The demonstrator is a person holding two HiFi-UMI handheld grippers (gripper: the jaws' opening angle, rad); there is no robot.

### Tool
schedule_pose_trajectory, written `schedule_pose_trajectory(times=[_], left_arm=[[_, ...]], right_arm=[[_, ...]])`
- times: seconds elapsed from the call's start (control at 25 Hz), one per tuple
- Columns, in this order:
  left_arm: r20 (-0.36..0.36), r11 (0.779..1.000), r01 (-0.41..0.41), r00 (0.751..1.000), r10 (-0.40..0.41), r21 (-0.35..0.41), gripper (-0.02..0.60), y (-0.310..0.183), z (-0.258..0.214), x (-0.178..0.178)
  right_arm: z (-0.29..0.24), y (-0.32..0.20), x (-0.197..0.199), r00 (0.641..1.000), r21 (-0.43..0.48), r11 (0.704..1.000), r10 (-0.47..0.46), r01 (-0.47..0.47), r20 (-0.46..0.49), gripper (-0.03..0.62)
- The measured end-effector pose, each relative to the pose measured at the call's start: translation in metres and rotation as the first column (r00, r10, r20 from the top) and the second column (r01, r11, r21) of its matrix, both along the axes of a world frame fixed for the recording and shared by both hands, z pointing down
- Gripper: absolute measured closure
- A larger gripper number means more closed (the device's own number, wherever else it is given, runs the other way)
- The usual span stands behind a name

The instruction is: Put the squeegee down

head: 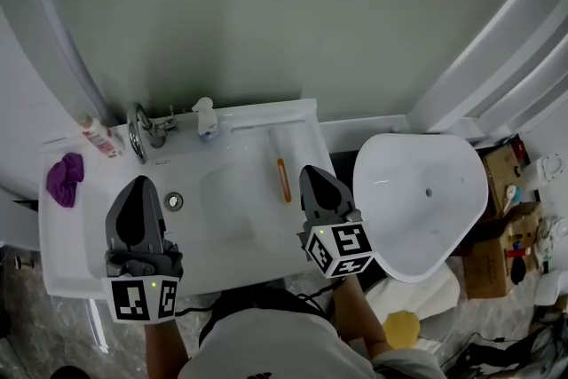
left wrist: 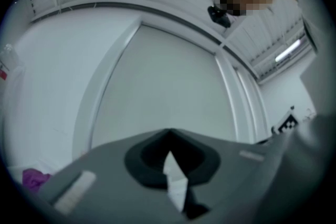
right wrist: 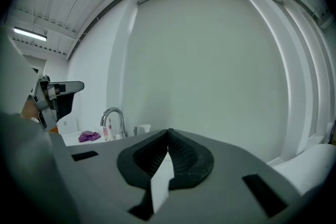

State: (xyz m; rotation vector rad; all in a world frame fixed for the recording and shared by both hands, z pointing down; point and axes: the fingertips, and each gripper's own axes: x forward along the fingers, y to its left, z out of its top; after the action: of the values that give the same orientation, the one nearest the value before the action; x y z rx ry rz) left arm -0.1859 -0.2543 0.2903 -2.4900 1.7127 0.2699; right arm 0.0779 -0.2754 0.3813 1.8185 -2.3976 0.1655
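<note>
The squeegee (head: 283, 176), white with an orange strip, lies on the right ledge of the white sink (head: 240, 231), no gripper touching it. My right gripper (head: 312, 173) hovers just right of it, shut and empty; in the right gripper view its jaws (right wrist: 169, 131) meet tip to tip and point at the grey-green wall. My left gripper (head: 138, 184) is over the sink's left part, near the drain (head: 175, 201), shut with nothing in it. In the left gripper view its closed tips (left wrist: 169, 132) face the wall.
A chrome faucet (head: 142, 134), a small bottle (head: 99, 137) and a white dispenser (head: 205, 115) stand along the sink's back edge. A purple cloth (head: 65, 177) lies at the left. A white toilet (head: 417, 200) stands right of the sink, with cardboard boxes (head: 500, 217) beyond.
</note>
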Motion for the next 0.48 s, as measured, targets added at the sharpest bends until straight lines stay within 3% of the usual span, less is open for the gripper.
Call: schedule_pose_trajectory(times=[0.48], left_arm=[[-0.001,0.998,-0.042,0.999,0.042,0.044,0.574,0.023,-0.018,0.014]], right_arm=[[-0.058,0.040,0.008,1.000,0.136,0.991,0.020,-0.021,0.003,0.592]])
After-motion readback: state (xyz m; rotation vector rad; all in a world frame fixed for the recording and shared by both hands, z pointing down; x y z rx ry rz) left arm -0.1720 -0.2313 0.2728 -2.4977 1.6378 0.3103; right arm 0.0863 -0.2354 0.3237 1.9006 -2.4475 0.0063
